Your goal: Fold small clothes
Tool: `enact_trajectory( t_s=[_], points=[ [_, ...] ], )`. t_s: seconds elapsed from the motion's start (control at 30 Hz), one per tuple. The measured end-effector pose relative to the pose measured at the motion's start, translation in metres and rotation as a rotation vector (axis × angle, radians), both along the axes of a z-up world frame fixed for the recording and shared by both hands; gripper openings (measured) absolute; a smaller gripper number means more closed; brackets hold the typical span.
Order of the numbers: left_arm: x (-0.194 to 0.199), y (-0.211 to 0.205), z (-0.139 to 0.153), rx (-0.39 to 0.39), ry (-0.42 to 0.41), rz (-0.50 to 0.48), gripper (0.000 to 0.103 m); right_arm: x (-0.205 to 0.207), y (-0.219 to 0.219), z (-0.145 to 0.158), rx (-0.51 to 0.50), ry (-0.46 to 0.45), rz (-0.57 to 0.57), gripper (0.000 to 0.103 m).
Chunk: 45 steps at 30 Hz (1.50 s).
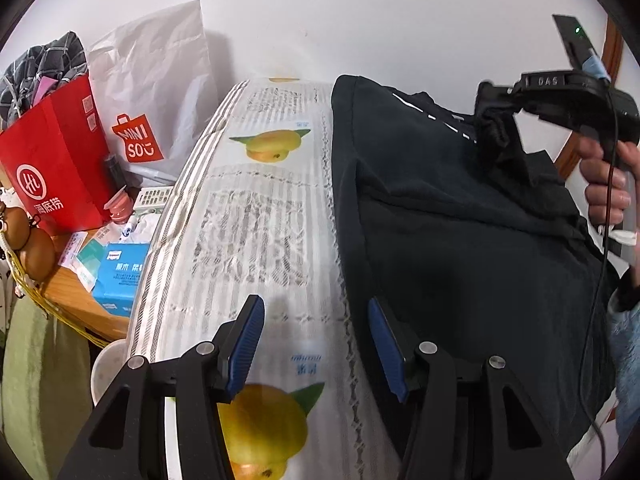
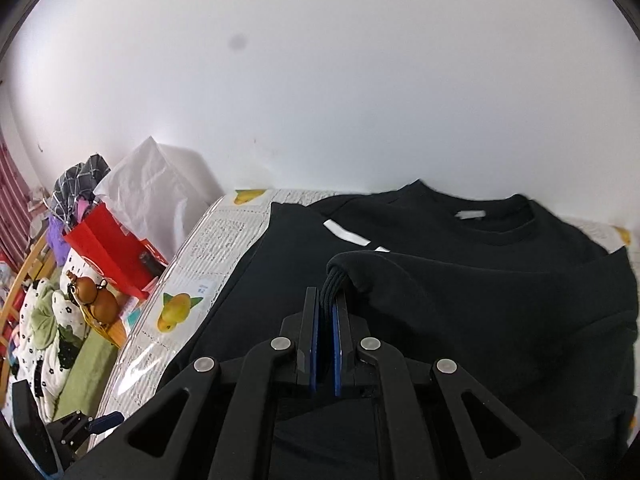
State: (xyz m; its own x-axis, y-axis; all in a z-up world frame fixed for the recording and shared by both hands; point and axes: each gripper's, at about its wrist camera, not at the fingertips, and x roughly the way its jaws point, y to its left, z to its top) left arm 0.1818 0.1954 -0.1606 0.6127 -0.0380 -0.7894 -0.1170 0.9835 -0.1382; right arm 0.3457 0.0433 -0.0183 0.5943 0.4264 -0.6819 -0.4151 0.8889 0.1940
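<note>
Right gripper point(image 2: 325, 300): jaws clamped on the ribbed cuff point(image 2: 334, 286) of a black sweatshirt point(image 2: 460, 280), the sleeve lifted and drawn over the garment's body. Collar and white neck label point(image 2: 471, 214) are seen beyond the fingertips; white stripes lie just ahead and slightly left.

Left gripper point(image 1: 316, 340): jaws held apart, nothing between the blue pads point(image 1: 246, 346). The sweatshirt's edge lies just beside the right-hand pad; bare fruit-printed tablecloth point(image 1: 260, 216) is seen under the gap. A red paper bag point(image 1: 60, 160) and a white bag point(image 1: 160, 80) are noted well off to its left.
</note>
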Motion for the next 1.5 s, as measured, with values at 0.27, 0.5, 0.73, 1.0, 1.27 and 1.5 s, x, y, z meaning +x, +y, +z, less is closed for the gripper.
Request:
enact_trajectory(
  t_s=[0.27,0.5,0.73,1.0,1.27,1.5],
  points=[
    [0.026,-0.028,0.017,-0.011,-0.021,-0.023,0.055,-0.018,-0.073,-0.005,0.02,-0.027,-0.039,0.04],
    [0.065,-0.067,0.042,0.027,-0.066,-0.039,0.055,-0.054,-0.211,-0.03,-0.111,0.009,-0.265,0.04],
    [0.098,-0.096,0.043,0.148,-0.05,-0.035,0.055,-0.066,-0.285,-0.081,-0.134,0.113,-0.361,0.032],
    [0.136,-0.121,0.022,0.199,0.003,-0.097,0.055,-0.043,-0.29,-0.11,-0.106,0.116,-0.387,0.025],
    [0.177,-0.148,-0.014,0.338,0.018,-0.151,0.055,-0.037,-0.289,-0.118,-0.138,0.082,-0.424,0.008],
    [0.179,-0.141,0.006,0.324,-0.026,-0.112,0.011,-0.036,-0.289,-0.118,-0.15,0.076,-0.424,0.007]
  ],
)
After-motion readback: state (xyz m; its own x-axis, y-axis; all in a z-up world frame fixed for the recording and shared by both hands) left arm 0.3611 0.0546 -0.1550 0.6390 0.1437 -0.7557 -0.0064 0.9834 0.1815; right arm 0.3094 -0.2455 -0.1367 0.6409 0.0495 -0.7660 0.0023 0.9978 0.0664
